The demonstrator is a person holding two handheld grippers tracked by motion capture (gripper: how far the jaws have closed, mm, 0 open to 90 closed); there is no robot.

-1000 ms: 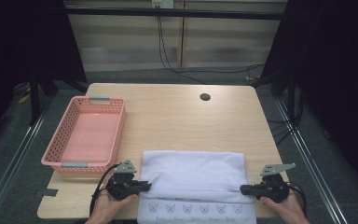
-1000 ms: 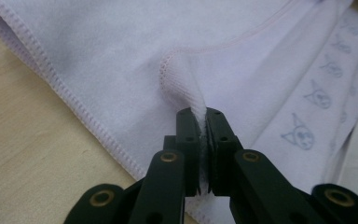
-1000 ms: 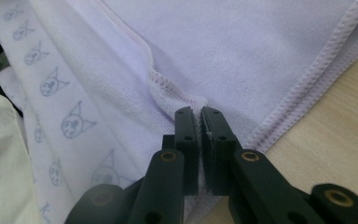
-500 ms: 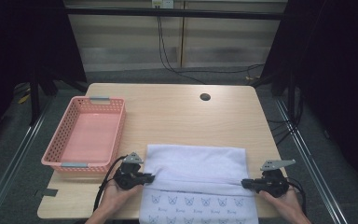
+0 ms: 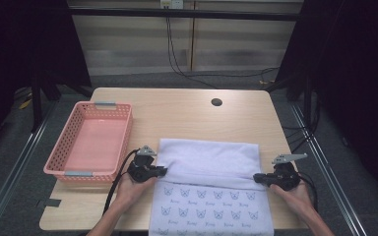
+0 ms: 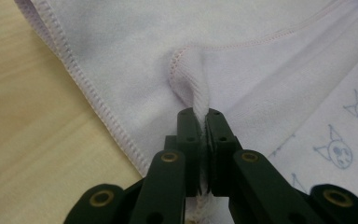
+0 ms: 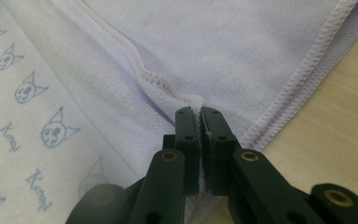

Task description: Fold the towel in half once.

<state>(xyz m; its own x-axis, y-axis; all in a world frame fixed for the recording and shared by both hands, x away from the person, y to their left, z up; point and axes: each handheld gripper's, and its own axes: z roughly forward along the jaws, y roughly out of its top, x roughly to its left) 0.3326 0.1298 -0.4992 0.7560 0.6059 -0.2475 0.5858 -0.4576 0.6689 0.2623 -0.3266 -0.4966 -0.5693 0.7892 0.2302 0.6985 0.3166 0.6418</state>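
a: where is the towel (image 5: 211,189)?

b: on the wooden table (image 5: 177,110), at its near edge — just to the right of the pink basket (image 5: 91,142), with a strip of bare wood between them. the printed half, covered in small cat faces, hangs toward the person over the near edge; the plain lavender half lies folded back on the tabletop beyond it.

a: and the left gripper (image 5: 163,171)?

b: at the towel's left edge, on the side facing the basket. in the left gripper view its black jaws (image 6: 199,135) are pressed together on a pinched ridge of the stitched hem, and the cloth bunches up just beyond the tips.

a: the right gripper (image 5: 257,178)?

b: at the towel's right edge, on the side away from the basket. in the right gripper view the jaws (image 7: 200,135) are clamped on the hem too — a thin line of fabric shows between them.

a: anything else on the table?

b: a round dark hole (image 5: 216,102) beyond the towel, toward the far edge. the basket's floor is bare.
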